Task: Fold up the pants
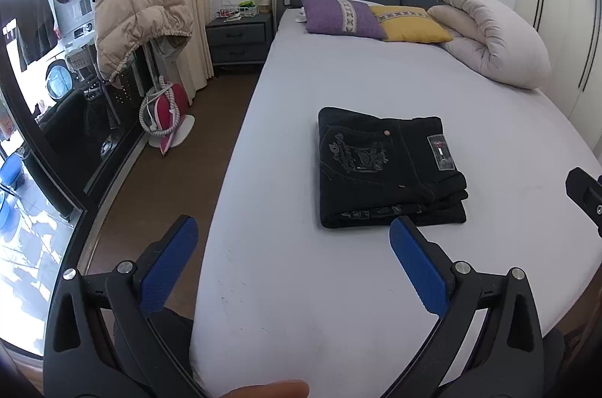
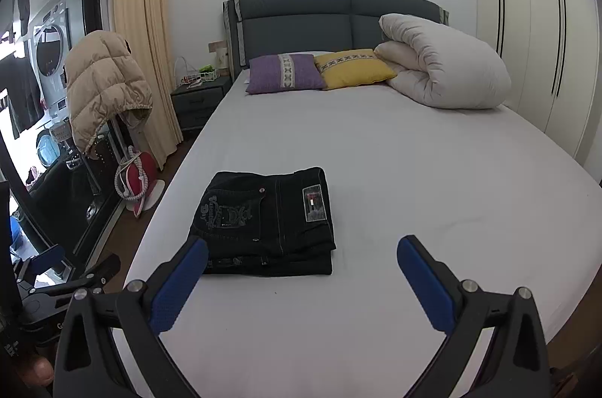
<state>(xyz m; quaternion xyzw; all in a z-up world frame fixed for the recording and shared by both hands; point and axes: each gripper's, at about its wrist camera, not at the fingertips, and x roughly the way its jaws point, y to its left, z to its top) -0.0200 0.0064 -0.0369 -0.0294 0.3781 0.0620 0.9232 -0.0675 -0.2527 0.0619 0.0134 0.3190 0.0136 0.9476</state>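
Observation:
Black pants (image 1: 387, 168) lie folded in a flat square stack on the white bed sheet (image 1: 301, 285), with an embroidered pocket and a label patch on top. They also show in the right wrist view (image 2: 267, 224). My left gripper (image 1: 293, 240) is open and empty, held above the sheet just short of the stack's near edge. My right gripper (image 2: 303, 256) is open and empty, with its left fingertip (image 2: 188, 270) close to the stack's near left corner. Part of the right gripper shows in the left wrist view (image 1: 585, 194), and the left one in the right wrist view (image 2: 64, 270).
A purple pillow (image 2: 284, 72), a yellow pillow (image 2: 353, 68) and a rolled white duvet (image 2: 444, 66) lie by the grey headboard (image 2: 331, 17). A nightstand (image 2: 197, 104), a beige puffer jacket (image 2: 101, 85) on a stand and a fan (image 2: 137, 183) stand left of the bed. Wardrobe doors (image 2: 534, 21) are on the right.

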